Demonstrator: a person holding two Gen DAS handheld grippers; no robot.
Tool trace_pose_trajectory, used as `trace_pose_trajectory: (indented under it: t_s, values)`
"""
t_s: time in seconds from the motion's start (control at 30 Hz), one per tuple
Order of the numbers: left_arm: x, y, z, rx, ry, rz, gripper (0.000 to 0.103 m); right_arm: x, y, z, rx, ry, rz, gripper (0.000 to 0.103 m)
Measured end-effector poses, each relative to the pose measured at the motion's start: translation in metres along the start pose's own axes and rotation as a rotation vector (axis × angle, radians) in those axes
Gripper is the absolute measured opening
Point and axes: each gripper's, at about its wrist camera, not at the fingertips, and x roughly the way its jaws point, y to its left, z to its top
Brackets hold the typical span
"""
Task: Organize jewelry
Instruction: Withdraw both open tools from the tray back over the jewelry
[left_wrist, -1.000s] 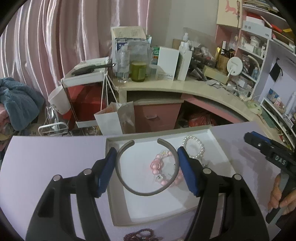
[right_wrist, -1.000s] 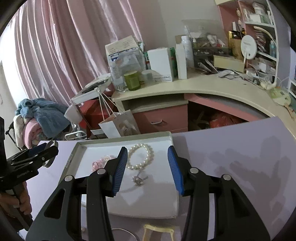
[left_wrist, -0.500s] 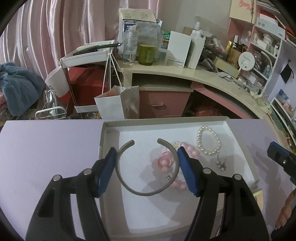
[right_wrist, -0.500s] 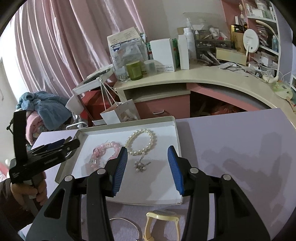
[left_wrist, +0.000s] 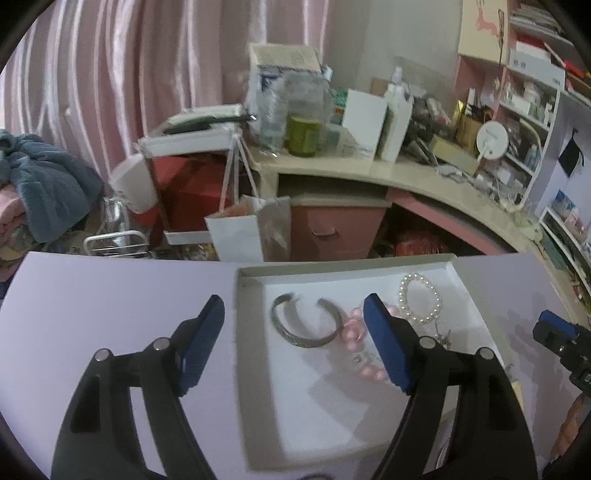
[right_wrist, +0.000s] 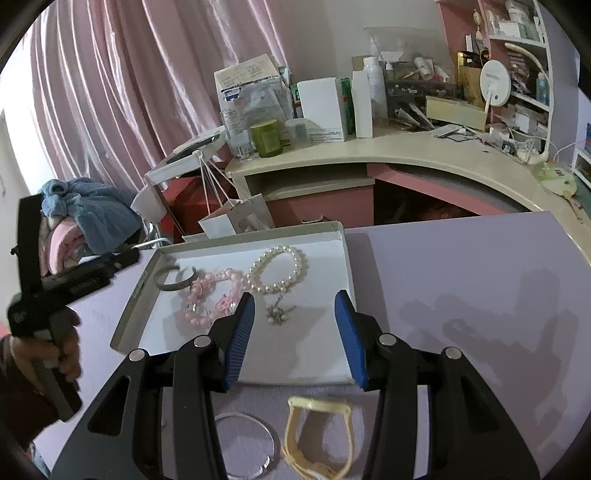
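A shallow white tray (left_wrist: 255, 332) (right_wrist: 345, 266) lies on the lilac table. In it lie a grey metal cuff bangle (left_wrist: 304, 325) (right_wrist: 175, 278), a pink bead bracelet (left_wrist: 356, 332) (right_wrist: 207, 295), a pearl bracelet (left_wrist: 419, 299) (right_wrist: 277, 269) and a small silver charm (right_wrist: 279, 312). My left gripper (left_wrist: 293, 332) is open and empty, just above the cuff at the tray's left part. My right gripper (right_wrist: 293, 326) is open and empty over the tray's near edge. A thin silver bangle (right_wrist: 245, 445) and a yellow watch band (right_wrist: 319, 435) lie on the table below it.
A cluttered beige desk (right_wrist: 406, 155) with boxes and bottles stands behind the table. A white paper bag (left_wrist: 247, 229) and a blue blanket pile (left_wrist: 40, 188) lie beyond the far edge. A shelf unit (left_wrist: 528, 96) is at the right.
My left gripper has opened and let go of the grey cuff bangle, which now lies in the tray's left part. The right gripper has pulled back slightly toward the near edge.
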Motion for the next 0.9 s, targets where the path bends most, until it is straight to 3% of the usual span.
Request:
trace_pose_trajectory:
  t_s: [0.37, 0.57, 0.9]
  values:
    - [-0.095, 0.033, -0.062, -0.047, -0.082, 0.121, 0.089, -0.034, -0.001, -0.041, 0.008, 0.017, -0.015, 0.047]
    - [-0.12, 0.035, -0.106, -0.064, -0.055, 0.158, 0.092, -0.049, 0.002, -0.07, 0.023, 0.041, -0.021, 0.047]
    - [-0.13, 0.028, -0.162, -0.106, 0.032, 0.13, 0.093, -0.057, 0.004, -0.118, 0.046, 0.119, -0.029, 0.047]
